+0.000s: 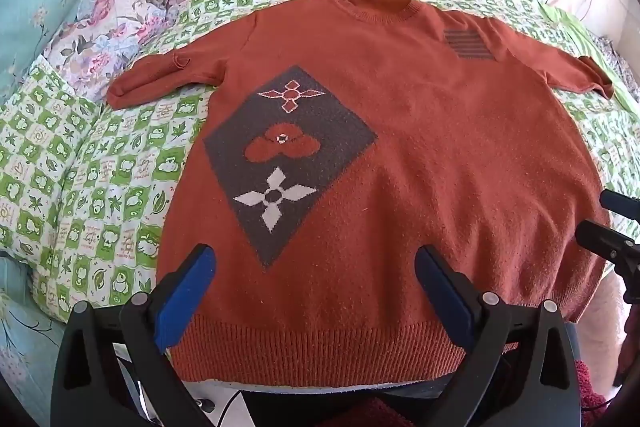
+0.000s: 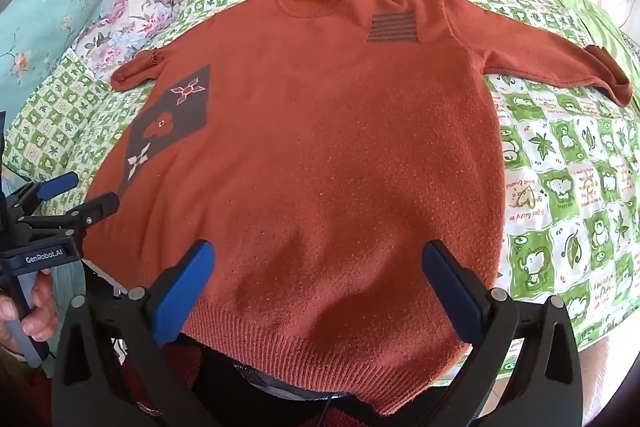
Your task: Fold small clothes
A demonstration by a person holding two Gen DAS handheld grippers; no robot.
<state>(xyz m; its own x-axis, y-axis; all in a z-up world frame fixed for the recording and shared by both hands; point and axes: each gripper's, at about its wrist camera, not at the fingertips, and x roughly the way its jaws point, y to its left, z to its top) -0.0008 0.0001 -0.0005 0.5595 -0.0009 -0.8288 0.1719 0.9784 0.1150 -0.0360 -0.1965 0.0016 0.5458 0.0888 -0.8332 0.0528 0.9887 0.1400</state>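
The rust-orange knit sweater [image 1: 400, 155] lies flat, front up, on a green-and-white checked blanket [image 1: 80, 163]. Its long axis runs from the ribbed hem, nearest the cameras, to the collar at the far end; both sleeves are spread sideways. The left gripper [image 1: 316, 291] stands wide open over the hem's left part. The right gripper [image 2: 318, 291] stands wide open over its right part. Neither holds cloth.
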